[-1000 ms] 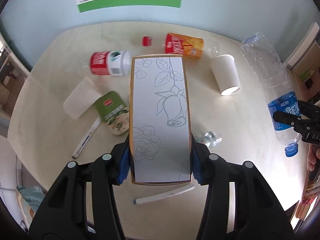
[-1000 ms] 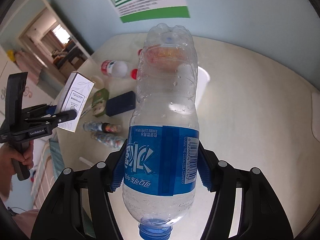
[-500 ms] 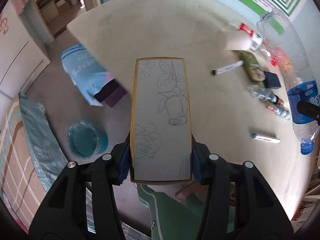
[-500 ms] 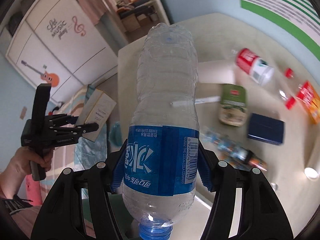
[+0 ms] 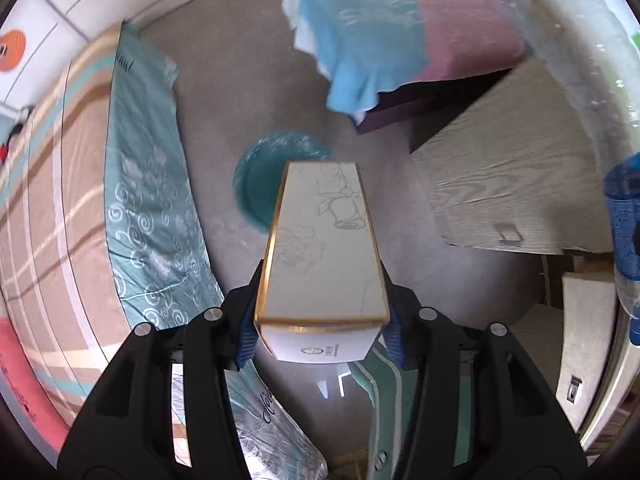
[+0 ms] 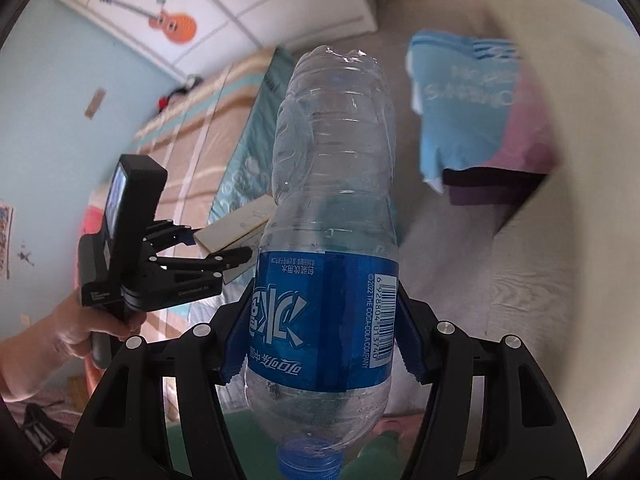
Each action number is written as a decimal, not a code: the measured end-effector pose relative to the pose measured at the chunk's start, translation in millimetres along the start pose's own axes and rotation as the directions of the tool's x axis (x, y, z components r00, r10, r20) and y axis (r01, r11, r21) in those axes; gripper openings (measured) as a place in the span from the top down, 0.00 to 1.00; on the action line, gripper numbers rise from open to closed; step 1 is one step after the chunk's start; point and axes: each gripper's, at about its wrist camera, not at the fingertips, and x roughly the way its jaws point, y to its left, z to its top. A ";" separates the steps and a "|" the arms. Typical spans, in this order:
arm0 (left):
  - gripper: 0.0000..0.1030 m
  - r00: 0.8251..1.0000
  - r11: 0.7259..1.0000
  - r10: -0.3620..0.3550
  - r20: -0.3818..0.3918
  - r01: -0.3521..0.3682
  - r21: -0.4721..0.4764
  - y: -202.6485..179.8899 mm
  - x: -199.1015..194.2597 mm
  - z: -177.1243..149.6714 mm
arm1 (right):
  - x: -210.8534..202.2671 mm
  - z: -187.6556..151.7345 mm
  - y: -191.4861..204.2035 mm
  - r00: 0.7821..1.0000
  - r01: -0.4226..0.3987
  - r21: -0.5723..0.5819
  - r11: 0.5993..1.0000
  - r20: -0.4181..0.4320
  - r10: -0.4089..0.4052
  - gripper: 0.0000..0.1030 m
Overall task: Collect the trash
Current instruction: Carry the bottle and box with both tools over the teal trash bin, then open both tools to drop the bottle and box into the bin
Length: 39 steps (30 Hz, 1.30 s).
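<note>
The left hand-held gripper (image 5: 320,320) clamps a white, gold-edged cardboard box (image 5: 322,248) above the round teal bin (image 5: 256,176) on the floor. The right hand-held gripper (image 6: 320,336) squeezes a clear, crumpled plastic bottle (image 6: 332,208) at its blue label. Both look light and crushable, so hold them mid-body.

The box (image 5: 324,248) hides part of the teal bin (image 5: 260,176) below.
</note>
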 end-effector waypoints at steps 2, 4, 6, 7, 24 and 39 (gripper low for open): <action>0.54 1.000 0.999 -0.014 -0.024 0.013 -0.033 19.5 30.0 4.4 | 49.5 20.9 -0.2 0.997 -0.011 -0.007 1.000 -0.078 0.010 0.40; 0.54 0.998 0.998 -0.028 -0.055 0.025 -0.065 37.5 62.8 10.3 | 105.9 42.6 -7.0 0.985 -0.014 0.008 1.000 -0.171 0.015 0.40; 0.54 0.995 0.994 -0.074 -0.065 0.069 -0.082 52.3 99.1 20.2 | 160.6 57.3 -16.8 0.967 -0.008 0.030 1.000 -0.256 0.015 0.40; 0.54 0.994 0.993 -0.085 -0.070 0.079 -0.087 58.8 116.1 25.8 | 190.2 63.2 -23.3 0.953 -0.014 0.043 0.999 -0.303 0.027 0.40; 0.22 0.977 0.977 -0.088 -0.196 0.047 -0.206 117.5 314.2 89.8 | 447.8 73.9 -109.9 0.795 0.077 0.149 0.986 -0.606 0.029 0.17; 0.07 0.999 0.998 -0.030 0.024 0.031 -0.048 84.0 133.8 46.1 | 206.2 59.7 -62.0 0.970 -0.006 0.012 1.000 -0.242 0.009 0.13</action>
